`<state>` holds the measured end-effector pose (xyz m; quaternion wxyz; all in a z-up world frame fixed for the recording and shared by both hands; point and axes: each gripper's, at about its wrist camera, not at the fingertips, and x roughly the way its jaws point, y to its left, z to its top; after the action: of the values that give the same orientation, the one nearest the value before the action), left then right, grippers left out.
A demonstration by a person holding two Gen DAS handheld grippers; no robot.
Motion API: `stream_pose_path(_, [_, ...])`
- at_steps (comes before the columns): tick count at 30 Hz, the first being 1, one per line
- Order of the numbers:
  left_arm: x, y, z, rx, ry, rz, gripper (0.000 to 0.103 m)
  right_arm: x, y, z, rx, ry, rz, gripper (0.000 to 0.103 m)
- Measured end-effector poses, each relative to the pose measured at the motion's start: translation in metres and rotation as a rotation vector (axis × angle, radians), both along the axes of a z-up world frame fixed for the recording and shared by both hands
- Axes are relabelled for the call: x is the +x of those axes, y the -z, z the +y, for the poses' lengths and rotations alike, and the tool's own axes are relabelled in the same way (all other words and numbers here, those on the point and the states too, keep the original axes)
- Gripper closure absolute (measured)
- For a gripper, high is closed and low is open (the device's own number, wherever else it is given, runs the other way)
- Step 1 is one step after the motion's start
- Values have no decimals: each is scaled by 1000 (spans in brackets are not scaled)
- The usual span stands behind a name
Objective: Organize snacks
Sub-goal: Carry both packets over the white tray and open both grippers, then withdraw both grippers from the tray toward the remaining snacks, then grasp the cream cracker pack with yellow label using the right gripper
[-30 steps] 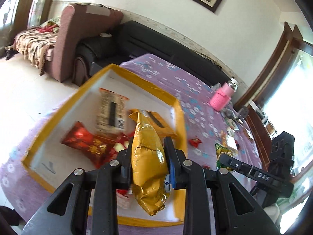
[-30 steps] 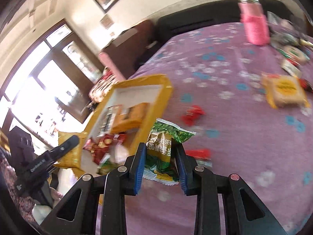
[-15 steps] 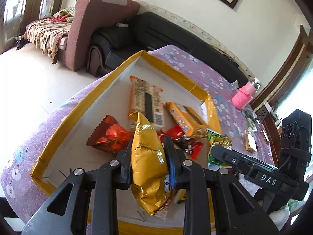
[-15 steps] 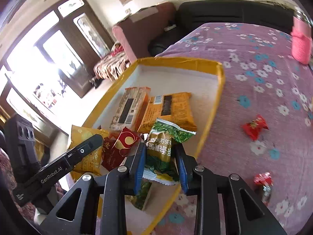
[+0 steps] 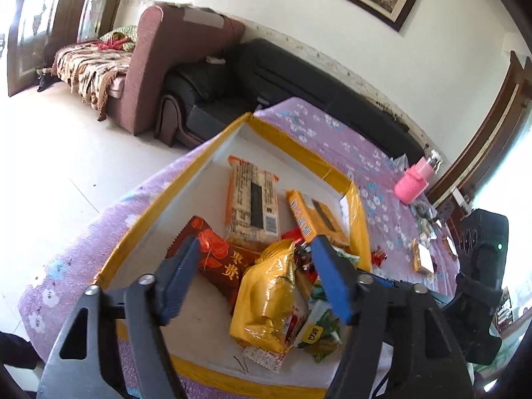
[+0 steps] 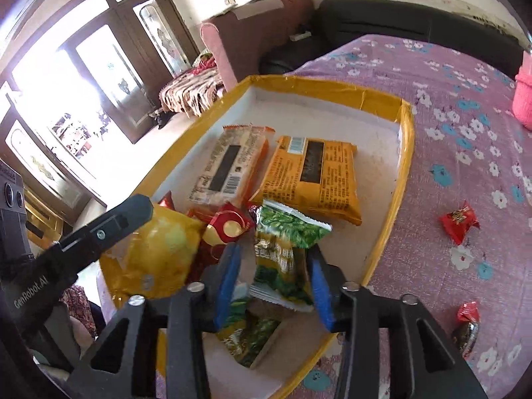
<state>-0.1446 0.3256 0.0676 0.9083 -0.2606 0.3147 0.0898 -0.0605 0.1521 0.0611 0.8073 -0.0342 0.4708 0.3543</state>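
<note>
Both tongs (image 5: 252,282) (image 6: 271,286) tilted down over tray (image 6: 404,153) (jaws opening).

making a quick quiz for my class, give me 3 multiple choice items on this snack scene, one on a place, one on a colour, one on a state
1. Where does the gold bag lie?
A. in the yellow-rimmed tray
B. on the sofa
C. on the floor

2. What colour is the small wrapped snack on the cloth beside the tray?
A. blue
B. red
C. white

3. The left gripper is:
A. clamped on the gold bag
B. out of view
C. open

Answers: 1 A, it rests among snacks inside the rim; 2 B, red wrapper; 3 C, both pads stand clear of the bag.
</note>
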Motion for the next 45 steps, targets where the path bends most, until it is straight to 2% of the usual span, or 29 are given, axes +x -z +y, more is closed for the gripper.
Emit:
stream_pose_path(8, [-14, -14, -11, -28, 18, -74, 30, -9, -19, -28, 60, 18, -28, 51])
stream_pose_path(14, [-11, -24, -34, -3, 70, -42, 30, -8, -26, -85, 112, 105, -46, 47])
stream_pose_path(20, [-3, -31, -72, 30, 154, -11, 30, 10, -23, -180, 115, 290, -55, 46])
stream_pose_path(27, [9, -37, -146, 143, 336, 27, 30, 32, -23, -292, 100, 512, -70, 44])
stream_pose_path(30, [14, -34, -173, 159, 401, 44, 30, 48, -23, -321, 84, 568, -75, 43])
stream_pose_path(35, [19, -28, -200, 190, 459, 86, 30, 88, -11, -342, 108, 622, -43, 42])
stream_pose_path(40, [19, -30, -203, 193, 453, 93, 30, 148, -4, -319, 130, 585, -8, 43])
stream_pose_path(43, [17, -30, -202, 207, 454, 100, 30, 182, 4, -296, 48, 562, -11, 42])
stream_pose_path(45, [14, -30, -201, 214, 459, 100, 30, 202, 12, -283, -45, 563, -24, 42])
